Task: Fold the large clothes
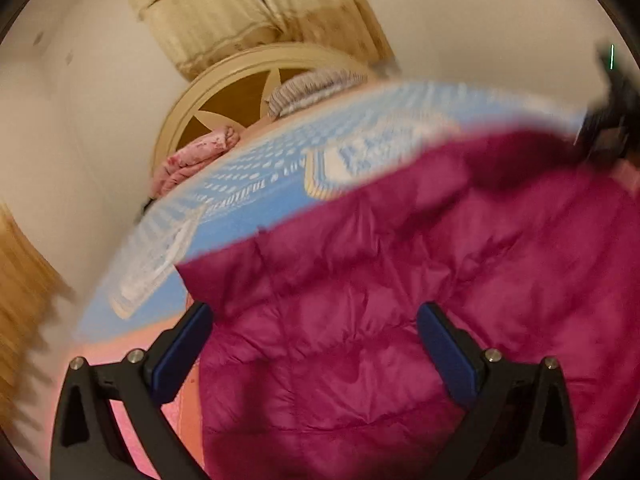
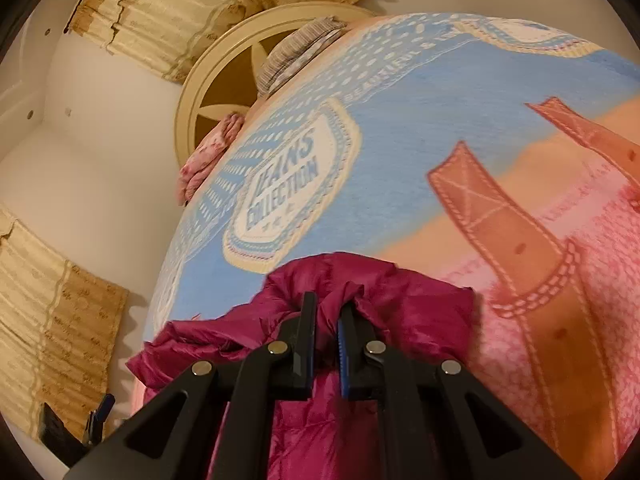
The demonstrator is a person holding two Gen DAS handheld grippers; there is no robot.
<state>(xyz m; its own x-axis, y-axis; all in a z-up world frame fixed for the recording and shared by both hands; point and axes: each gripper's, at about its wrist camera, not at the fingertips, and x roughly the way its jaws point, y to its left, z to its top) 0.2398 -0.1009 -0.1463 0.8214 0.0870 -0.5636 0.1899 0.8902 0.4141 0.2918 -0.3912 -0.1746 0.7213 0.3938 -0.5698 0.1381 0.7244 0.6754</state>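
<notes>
One magenta puffer jacket (image 1: 380, 300), one printed blanket (image 2: 400, 128), two folded cloths (image 2: 208, 156), one round headboard (image 2: 224, 60), two grippers (image 2: 328, 332)

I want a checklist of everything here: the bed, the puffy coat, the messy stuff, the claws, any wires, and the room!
Surface: bed blanket, blue and pink, printed with a jeans badge.
Job's things: magenta puffy jacket lying on the blanket.
Clutter: pink floral folded cloth and striped grey cloth at the far end.
Grippers: left claw open above the jacket; right claw shut on bunched jacket fabric.
Cables: nothing seen.
Surroundings: round cream headboard, beige curtains, white walls.
</notes>
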